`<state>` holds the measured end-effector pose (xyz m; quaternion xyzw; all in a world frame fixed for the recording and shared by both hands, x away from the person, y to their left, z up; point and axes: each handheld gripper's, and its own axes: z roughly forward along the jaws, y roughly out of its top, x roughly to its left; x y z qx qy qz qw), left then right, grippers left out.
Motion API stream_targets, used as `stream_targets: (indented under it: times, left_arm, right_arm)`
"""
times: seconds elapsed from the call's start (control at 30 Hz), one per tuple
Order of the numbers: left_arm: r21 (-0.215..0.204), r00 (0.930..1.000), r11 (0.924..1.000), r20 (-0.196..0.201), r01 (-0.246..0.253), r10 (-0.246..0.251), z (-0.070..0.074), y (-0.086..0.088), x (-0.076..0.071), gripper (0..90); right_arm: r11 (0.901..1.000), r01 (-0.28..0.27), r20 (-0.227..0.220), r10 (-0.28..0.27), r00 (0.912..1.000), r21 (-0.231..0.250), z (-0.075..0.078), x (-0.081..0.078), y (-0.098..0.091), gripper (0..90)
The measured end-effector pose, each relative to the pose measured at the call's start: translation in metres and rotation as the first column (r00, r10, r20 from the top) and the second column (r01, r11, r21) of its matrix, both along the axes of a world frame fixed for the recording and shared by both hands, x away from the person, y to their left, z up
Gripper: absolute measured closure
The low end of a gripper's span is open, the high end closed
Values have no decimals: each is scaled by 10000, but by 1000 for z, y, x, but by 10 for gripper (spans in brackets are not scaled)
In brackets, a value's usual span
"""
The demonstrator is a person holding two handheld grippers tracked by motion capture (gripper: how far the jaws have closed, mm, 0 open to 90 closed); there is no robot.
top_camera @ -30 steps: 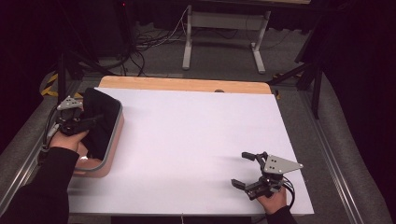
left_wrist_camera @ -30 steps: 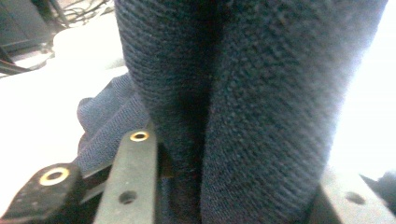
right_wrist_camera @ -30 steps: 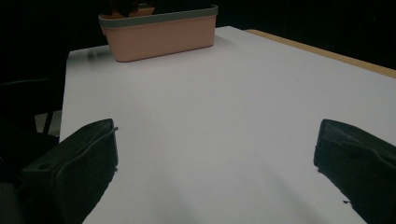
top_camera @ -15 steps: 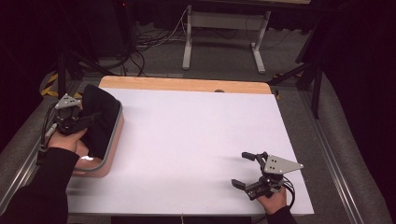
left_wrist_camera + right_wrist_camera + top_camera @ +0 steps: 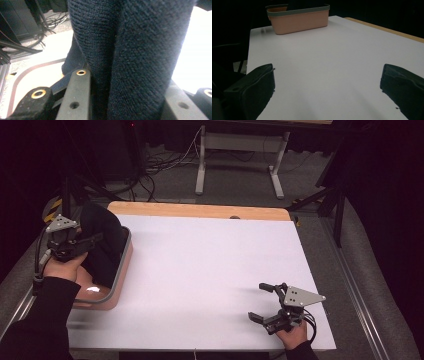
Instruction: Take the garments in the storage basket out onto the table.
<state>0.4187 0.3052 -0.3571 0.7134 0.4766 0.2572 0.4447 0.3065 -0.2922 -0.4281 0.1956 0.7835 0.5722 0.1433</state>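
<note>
Lifted since a second ago, the dark blue knitted cloth (image 5: 102, 245) now stands higher out of the basket (image 5: 120, 275), and the left tool (image 5: 75, 242) has risen with it; the right tool (image 5: 267, 302) has kept its place. In the left gripper view the left tool's jaws are pinched tight on a thick fold of the cloth (image 5: 130, 55), which rises between them and hangs as ribbed navy fabric.

The basket is a salmon-coloured tub with a grey rim, sitting at the left edge of the counter (image 5: 210, 270) toward its near left corner. The cloth's lower part lies inside it against the far and right walls; a bare patch of the tub's floor shows at its near end. From the right gripper view the basket (image 5: 298, 20) stands at the far side of the white counter (image 5: 329, 62), dark cloth showing above its rim.

Near the counter's near right corner, the right tool rests with its jaws spread wide, nothing between them.
</note>
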Motion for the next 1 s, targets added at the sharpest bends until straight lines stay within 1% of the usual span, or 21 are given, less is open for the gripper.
stream_targets:
  times: [0.07, 0.13, 0.2, 0.27, 0.3, 0.37, 0.4, 0.47, 0.5, 0.57, 0.6, 0.67, 0.7, 0.73, 0.77, 0.83, 0.9, 1.0]
  left_arm:
    - [-161, 9999, 9999, 113, -7, 9, 6, 0, -3, 687]
    - [-192, 9999, 9998, 159, 9, -6, 8, 0, -4, 687]
    - [-310, 9996, 9995, 287, 10, -1, 15, 0, -7, 687]
    - [-416, 9995, 9991, 315, 39, -26, 19, -1, -9, 687]
    - [-416, 9995, 9991, 315, 39, -26, 19, -1, -9, 688]
    - [-443, 9992, 9990, 401, 62, -44, 25, -2, -11, 688]
    - [-543, 9990, 9985, 443, 91, -67, 29, -2, -13, 689]
    - [-616, 9988, 9981, 482, 92, -62, 31, -2, -14, 689]
    - [-809, 9986, 9967, 535, 97, -54, 36, -2, -15, 690]
    - [-877, 9983, 9961, 580, 116, -65, 38, -2, -16, 690]
    - [-993, 9978, 9949, 649, 185, -121, 41, -3, -17, 690]
    - [-1028, 9975, 9945, 692, 222, -151, 44, -3, -18, 690]
    - [-1090, 9963, 9935, 825, 333, -243, 49, -6, -21, 690]
    - [-1090, 9963, 9935, 825, 333, -243, 49, -6, -21, 690]
    - [-1170, 9951, 9921, 921, 459, -352, 53, -8, -23, 690]
    - [-1217, 9943, 9911, 978, 533, -414, 56, -9, -24, 690]
    - [-1386, 9926, 9878, 1075, 713, -566, 62, -13, -26, 691]
    - [-1553, 9899, 9830, 1176, 974, -795, 68, -17, -27, 691]
  right_arm:
    - [10000, -7, -3, 7, 10000, -3, 0, 0, 0, 5]
    - [10000, -7, -26, 7, 10000, -3, 0, 0, 0, 5]
    - [10000, -10, -39, 10, 10000, 6, 0, 0, 0, 5]
    - [10000, -8, -45, 8, 10000, 14, 0, 0, 0, 5]
    - [10000, -5, -40, 5, 10000, 17, 0, 0, 0, 5]
    - [10000, -7, -44, 7, 10000, 16, 0, 0, 0, 5]
    - [10000, -10, -49, 10, 10000, 19, 0, 0, 0, 5]
    - [10000, -18, -55, 18, 10000, 28, -1, 0, 0, 5]
    - [10000, -18, -64, 18, 10000, 35, 0, 0, 0, 5]
    - [10000, -23, -63, 23, 10000, 40, 0, 0, 0, 5]
    - [10000, -29, -69, 30, 10000, 57, -1, 0, 0, 5]
    - [10000, -29, -72, 30, 10000, 63, -1, -1, 0, 5]
    - [10000, -34, -78, 35, 10000, 67, -1, -1, 0, 5]
    - [10000, -34, -78, 35, 10000, 67, -1, -1, 0, 5]
    - [10000, -40, -84, 41, 10000, 74, -1, 0, 1, 5]
    - [10000, -47, -90, 48, 9999, 72, -1, 0, 1, 5]
    - [10000, -54, -92, 54, 9999, 71, -1, 0, 1, 5]
    - [10000, -55, -86, 55, 9999, 81, -1, 0, 1, 5]
